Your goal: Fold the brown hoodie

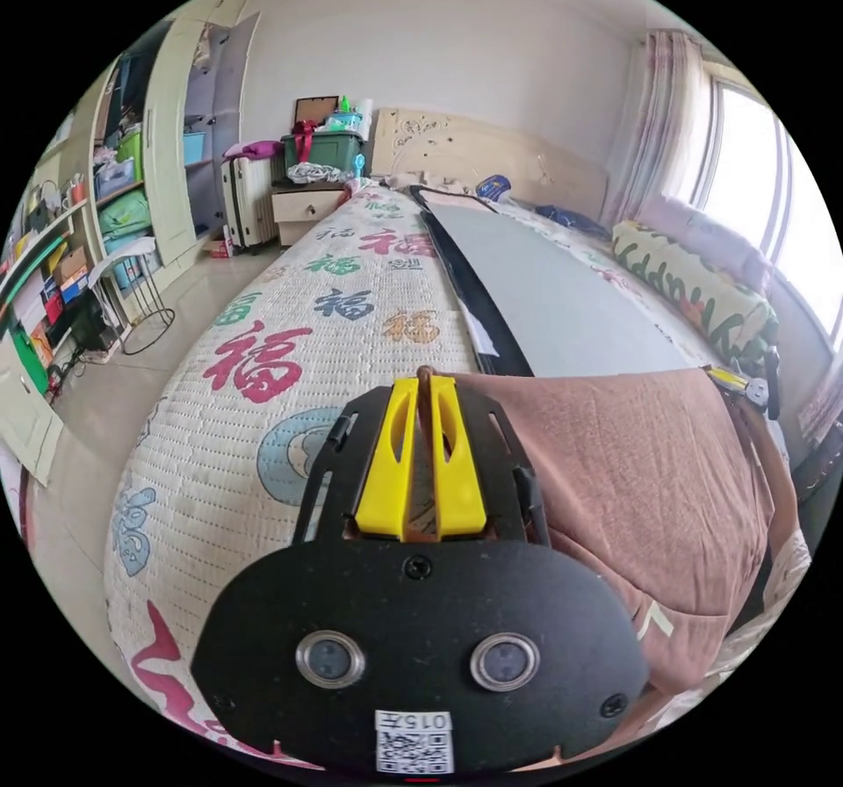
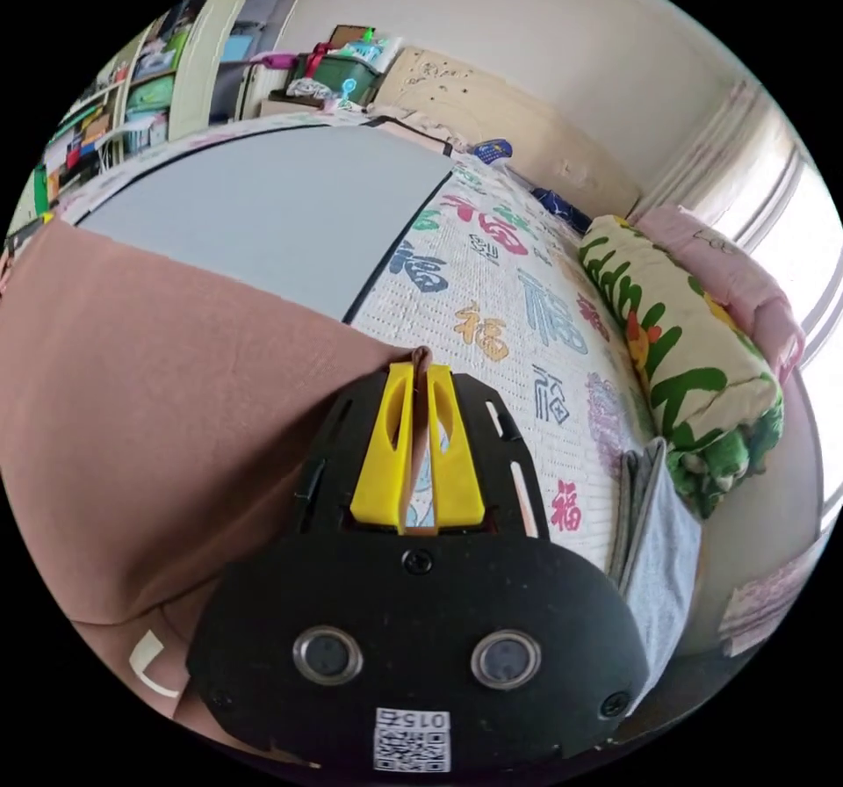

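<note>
Where both claws meet: brown hoodie (image 1: 632,480) edge.

hoodie (image 1: 641,471): matt soft cloth (brown)
bedspread (image 1: 290,339): quilted, bumpy cloth
board (image 2: 263,207): smooth, matt grey

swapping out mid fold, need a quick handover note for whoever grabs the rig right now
Left hand-held gripper: shut on one edge of the hoodie.
Right hand-held gripper: shut on the hoodie's other edge.
Hoodie: held stretched between both, over the grey board on the bed.
Done: both edges gripped, cloth spread taut.
Left: lay it flat on the board, fold sleeves and body. No folds can be seen yet.
</note>
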The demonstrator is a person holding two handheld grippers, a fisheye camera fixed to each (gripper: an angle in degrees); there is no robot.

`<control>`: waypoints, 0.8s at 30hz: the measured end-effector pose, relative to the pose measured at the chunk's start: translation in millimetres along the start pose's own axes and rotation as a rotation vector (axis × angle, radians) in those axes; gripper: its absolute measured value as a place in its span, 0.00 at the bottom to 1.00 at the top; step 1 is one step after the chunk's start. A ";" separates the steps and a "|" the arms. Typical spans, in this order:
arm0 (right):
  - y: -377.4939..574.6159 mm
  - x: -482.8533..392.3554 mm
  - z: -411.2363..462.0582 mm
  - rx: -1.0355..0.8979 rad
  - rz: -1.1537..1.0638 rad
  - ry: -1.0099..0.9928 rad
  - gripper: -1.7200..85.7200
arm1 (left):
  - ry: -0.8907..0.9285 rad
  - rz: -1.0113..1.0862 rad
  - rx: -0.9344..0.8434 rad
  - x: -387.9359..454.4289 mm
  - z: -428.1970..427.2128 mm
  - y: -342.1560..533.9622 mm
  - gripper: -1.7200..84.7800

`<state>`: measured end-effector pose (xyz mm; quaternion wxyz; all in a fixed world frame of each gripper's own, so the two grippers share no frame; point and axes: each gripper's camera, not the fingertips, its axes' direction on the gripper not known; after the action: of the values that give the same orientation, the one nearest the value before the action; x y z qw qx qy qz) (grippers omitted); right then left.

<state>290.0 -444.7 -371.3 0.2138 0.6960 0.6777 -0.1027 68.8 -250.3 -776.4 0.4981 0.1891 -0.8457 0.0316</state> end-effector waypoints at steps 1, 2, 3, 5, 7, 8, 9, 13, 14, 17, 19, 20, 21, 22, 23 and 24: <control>-4.5 -1.5 -1.5 0.000 -0.015 0.018 0.05 | -0.011 0.004 -0.012 0.0 2.2 -4.9 0.04; -12.6 -0.7 -2.9 -0.020 -0.031 0.029 0.05 | -0.030 0.017 -0.034 0.8 6.6 -13.0 0.04; -17.8 6.0 -6.6 -0.037 -0.031 0.014 0.06 | -0.044 0.032 -0.058 2.0 10.1 -19.2 0.04; -18.2 27.8 -20.4 -0.022 0.022 -0.020 0.07 | -0.075 0.039 -0.055 1.8 7.6 -24.8 0.06; -12.5 55.3 -36.1 -0.044 0.071 -0.078 0.08 | -0.072 0.035 -0.013 -3.8 -6.0 -27.1 0.07; -3.8 74.7 -49.6 -0.064 0.102 -0.120 0.08 | -0.047 0.021 0.017 -10.7 -20.3 -26.9 0.07; 11.1 93.7 -67.1 -0.077 0.123 -0.166 0.08 | -0.011 0.003 0.061 -18.5 -40.1 -23.3 0.08; 89.5 139.4 -140.3 0.007 0.140 -0.357 0.08 | 0.133 0.039 0.231 -25.5 -119.6 19.1 0.10; 122.7 152.5 -164.2 0.050 0.164 -0.437 0.09 | 0.175 0.053 0.278 -24.9 -143.6 43.8 0.10; 208.0 178.3 -211.5 0.167 0.232 -0.677 0.11 | 0.237 0.044 0.336 -26.0 -180.8 114.1 0.10; 250.8 185.8 -232.6 0.220 0.258 -0.777 0.13 | 0.252 0.001 0.327 -30.8 -187.7 152.9 0.10; 273.5 184.5 -243.7 0.239 0.263 -0.792 0.14 | 0.245 -0.039 0.309 -35.8 -188.7 175.1 0.12; 290.1 177.8 -250.8 0.222 0.254 -0.770 0.15 | 0.217 -0.086 0.292 -42.0 -188.7 194.0 0.15; 296.2 172.5 -252.8 0.200 0.241 -0.747 0.15 | 0.194 -0.110 0.282 -45.6 -188.7 202.3 0.17; 306.8 160.5 -255.9 0.165 0.228 -0.683 0.16 | 0.159 -0.139 0.277 -52.6 -189.5 217.1 0.18; 321.0 152.0 -268.2 0.224 0.236 -0.614 0.16 | 0.165 -0.166 0.332 -60.6 -194.6 231.6 0.18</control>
<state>576.7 -187.7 -148.2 0.3406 0.7252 0.4812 -0.3557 175.3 28.8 -699.2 0.5287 0.3345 -0.7666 0.1448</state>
